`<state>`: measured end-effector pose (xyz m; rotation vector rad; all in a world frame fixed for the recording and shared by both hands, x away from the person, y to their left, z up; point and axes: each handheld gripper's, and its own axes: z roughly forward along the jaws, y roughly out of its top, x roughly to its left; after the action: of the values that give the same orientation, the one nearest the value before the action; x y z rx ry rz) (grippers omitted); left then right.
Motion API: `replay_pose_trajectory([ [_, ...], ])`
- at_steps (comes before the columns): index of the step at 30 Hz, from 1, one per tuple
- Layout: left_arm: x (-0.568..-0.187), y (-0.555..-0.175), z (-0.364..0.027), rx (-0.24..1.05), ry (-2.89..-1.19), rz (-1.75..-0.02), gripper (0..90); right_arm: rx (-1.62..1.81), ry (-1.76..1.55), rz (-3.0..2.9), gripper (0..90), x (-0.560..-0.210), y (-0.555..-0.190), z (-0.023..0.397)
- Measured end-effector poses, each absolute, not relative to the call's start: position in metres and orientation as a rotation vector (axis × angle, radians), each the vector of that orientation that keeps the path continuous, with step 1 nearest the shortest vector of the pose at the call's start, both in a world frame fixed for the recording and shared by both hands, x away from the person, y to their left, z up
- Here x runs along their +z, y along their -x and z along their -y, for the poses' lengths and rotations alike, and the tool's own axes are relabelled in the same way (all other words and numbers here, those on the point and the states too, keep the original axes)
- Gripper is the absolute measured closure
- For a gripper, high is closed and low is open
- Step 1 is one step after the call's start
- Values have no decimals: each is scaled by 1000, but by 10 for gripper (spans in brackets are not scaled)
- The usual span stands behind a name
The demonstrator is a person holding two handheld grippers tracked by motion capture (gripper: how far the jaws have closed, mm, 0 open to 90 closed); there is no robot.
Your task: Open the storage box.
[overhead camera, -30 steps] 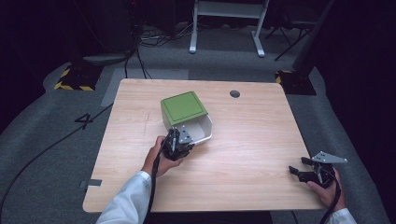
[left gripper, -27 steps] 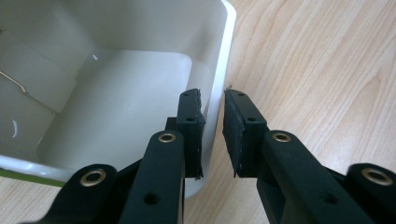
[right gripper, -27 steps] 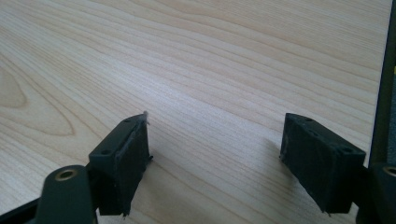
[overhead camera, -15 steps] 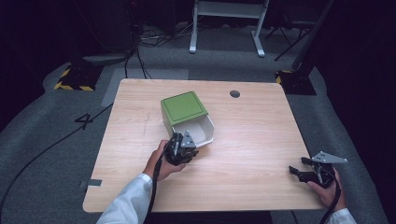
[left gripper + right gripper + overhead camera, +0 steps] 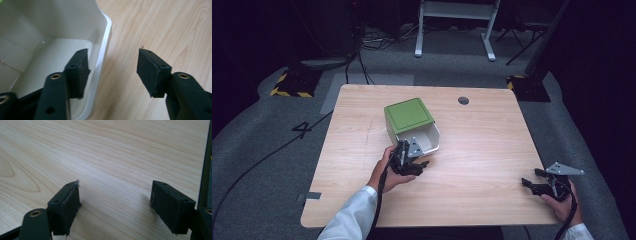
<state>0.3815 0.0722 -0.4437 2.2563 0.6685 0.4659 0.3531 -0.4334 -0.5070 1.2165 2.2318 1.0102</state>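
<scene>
At about nine o'clock of the table [image 5: 492, 150] centre, the green-lidded white box [image 5: 409, 116] has its open drawer [image 5: 62, 37] straddled by the left gripper [image 5: 112, 70], jaws just parted and astride its rim, while at four o'clock the right gripper [image 5: 115, 202] hovers with jaws apart over bare wood.

The box [image 5: 409, 116] sits mid-table [image 5: 492, 150], its drawer [image 5: 426, 141] pulled out toward the person.

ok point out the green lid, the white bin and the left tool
green lid [image 5: 408, 114], high view, middle of its top face
white bin [image 5: 106, 40], left gripper view, its rounded rim
left tool [image 5: 418, 167], high view, between its two tips
</scene>
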Motion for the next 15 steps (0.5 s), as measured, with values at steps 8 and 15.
replay_pose_trajectory([
  [8,-453,-391,-70,456,-2309,-694,497,1011,-1217,-2232,237,-507,-353,433],
  [15,-462,-394,-69,428,-2373,-693,619,1011,-1218,-2232,237,-507,-353,433],
])
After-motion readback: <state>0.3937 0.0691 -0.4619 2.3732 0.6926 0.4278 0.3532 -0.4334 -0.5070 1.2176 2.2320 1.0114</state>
